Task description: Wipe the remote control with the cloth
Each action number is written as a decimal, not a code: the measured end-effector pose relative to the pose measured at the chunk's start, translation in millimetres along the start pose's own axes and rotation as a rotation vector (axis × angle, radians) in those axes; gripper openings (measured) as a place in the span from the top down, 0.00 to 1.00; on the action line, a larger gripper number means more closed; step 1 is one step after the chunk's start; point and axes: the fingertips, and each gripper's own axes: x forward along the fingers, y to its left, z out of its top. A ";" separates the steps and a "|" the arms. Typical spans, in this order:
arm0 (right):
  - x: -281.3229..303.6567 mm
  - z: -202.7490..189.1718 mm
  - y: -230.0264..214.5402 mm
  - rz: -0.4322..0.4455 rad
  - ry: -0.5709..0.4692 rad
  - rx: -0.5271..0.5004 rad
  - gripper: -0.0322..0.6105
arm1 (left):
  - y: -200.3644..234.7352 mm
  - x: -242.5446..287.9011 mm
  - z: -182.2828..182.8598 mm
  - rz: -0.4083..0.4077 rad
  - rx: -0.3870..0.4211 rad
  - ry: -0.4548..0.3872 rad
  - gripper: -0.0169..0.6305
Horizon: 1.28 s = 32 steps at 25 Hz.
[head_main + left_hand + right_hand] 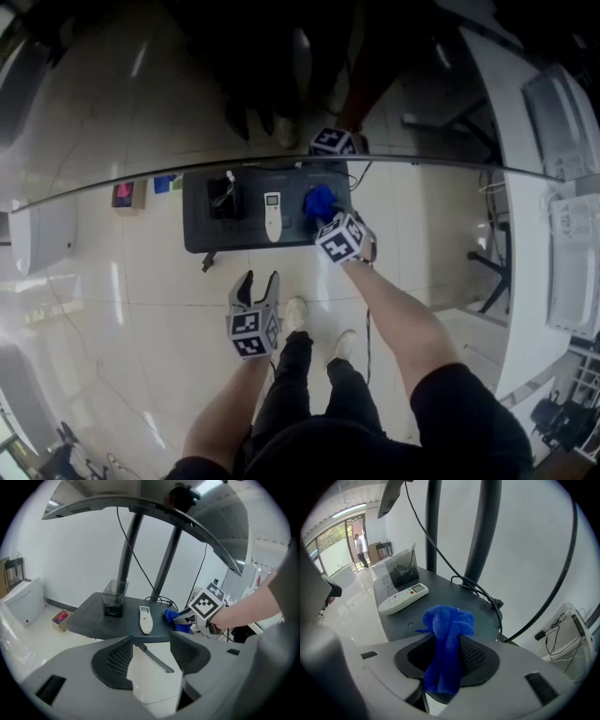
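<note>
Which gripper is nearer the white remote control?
Right. The right gripper, clamping the blue cloth, is beside the white remote control; the left gripper hangs open over the floor.

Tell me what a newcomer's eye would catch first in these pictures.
The bright blue cloth stands out most, bunched and pinched in the right claw above the right end of the dark table. Next comes the white remote control, lying flat at the table's middle, just left of the cloth. The left claw hangs open and empty over the floor, short of the table.
</note>
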 end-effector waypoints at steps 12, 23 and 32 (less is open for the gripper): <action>-81.7 9.0 6.6 0.020 -0.160 0.039 0.65 | -34.5 -43.3 28.2 -0.020 0.078 -0.094 0.59; -327.0 10.9 51.4 0.098 -0.479 0.022 0.65 | -136.7 -179.6 66.6 -0.077 0.171 -0.274 0.61; -473.4 -24.3 94.8 0.148 -0.641 0.030 0.71 | -203.1 -284.1 86.8 -0.063 0.324 -0.378 0.79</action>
